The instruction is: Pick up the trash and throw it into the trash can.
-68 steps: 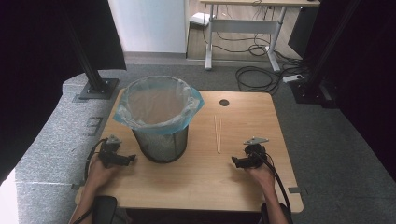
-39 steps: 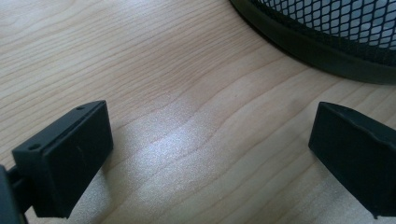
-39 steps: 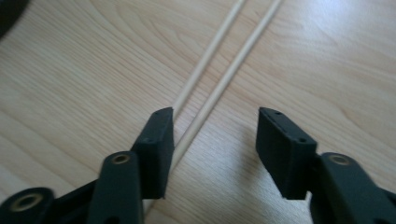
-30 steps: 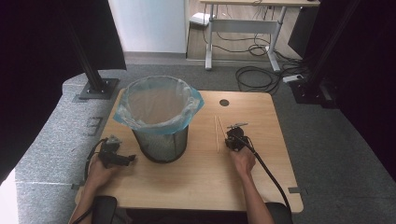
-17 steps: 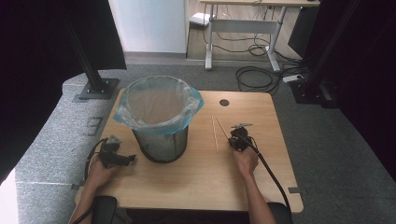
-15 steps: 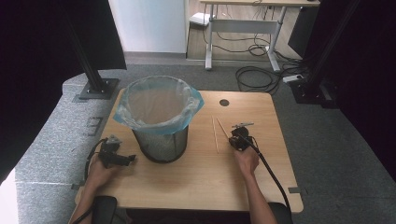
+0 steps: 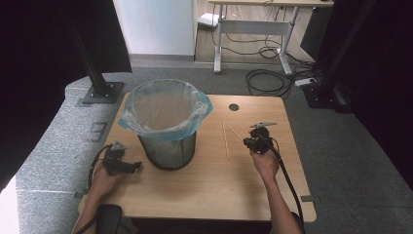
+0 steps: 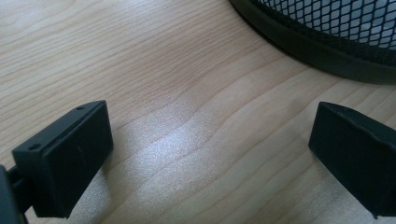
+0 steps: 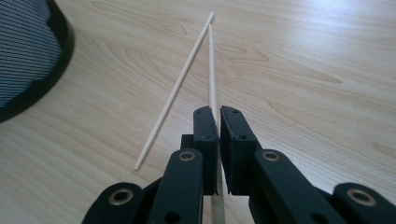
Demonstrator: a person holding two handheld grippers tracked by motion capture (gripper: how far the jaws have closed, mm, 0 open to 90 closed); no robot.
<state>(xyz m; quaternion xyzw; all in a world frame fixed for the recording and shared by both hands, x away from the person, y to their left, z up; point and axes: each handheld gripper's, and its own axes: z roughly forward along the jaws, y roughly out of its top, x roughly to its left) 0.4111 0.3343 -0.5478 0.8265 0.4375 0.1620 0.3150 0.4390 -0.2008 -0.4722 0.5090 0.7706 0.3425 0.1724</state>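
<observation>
Pale smooth wooden chopsticks (image 9: 211,70), matt grained wood table (image 7: 204,180), black metal mesh bin (image 7: 168,151), thin glossy blue plastic liner (image 7: 165,124)

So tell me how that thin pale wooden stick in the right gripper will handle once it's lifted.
Thin pale wooden stick: it looks straight, so probably stiff, and likely very light. The right gripper pinches it near one end, so it may pivot or slip. Round and slender, it could roll if dropped on the wooden table.

Your high view looks forward and down over the table (image 7: 204,185). Both gripper views sit close above it, sharing the mesh bin (image 8: 336,32).
</observation>
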